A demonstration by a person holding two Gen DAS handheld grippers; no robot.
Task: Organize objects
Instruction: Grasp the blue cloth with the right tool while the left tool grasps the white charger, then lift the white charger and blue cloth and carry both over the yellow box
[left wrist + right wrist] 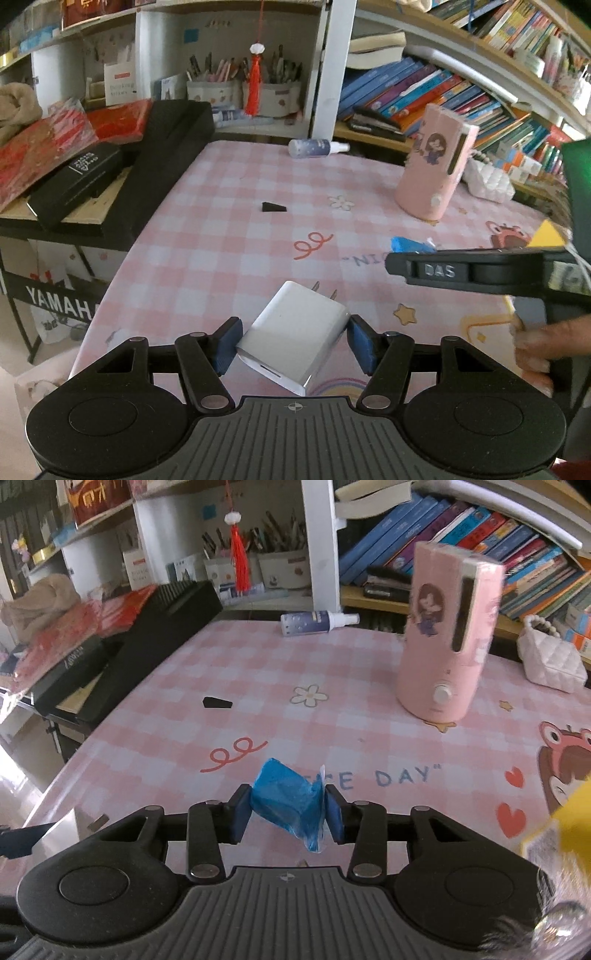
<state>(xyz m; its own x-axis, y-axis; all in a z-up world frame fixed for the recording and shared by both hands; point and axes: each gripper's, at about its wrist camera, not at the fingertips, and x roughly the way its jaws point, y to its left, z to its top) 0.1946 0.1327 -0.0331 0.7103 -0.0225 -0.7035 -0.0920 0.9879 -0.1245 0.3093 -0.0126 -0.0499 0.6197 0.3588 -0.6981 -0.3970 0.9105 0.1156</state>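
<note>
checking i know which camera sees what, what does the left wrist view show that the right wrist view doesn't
Only the left wrist view shows the white charger clamped in the left gripper, the right gripper seen from the side, the person's hand on it, and the Yamaha stand.

Only the right wrist view shows the blue packet between the right gripper's pads, and the full frog print.

Both show the pink checked tablecloth, pink humidifier, spray bottle, small black piece, white quilted bag and bookshelves.
</note>
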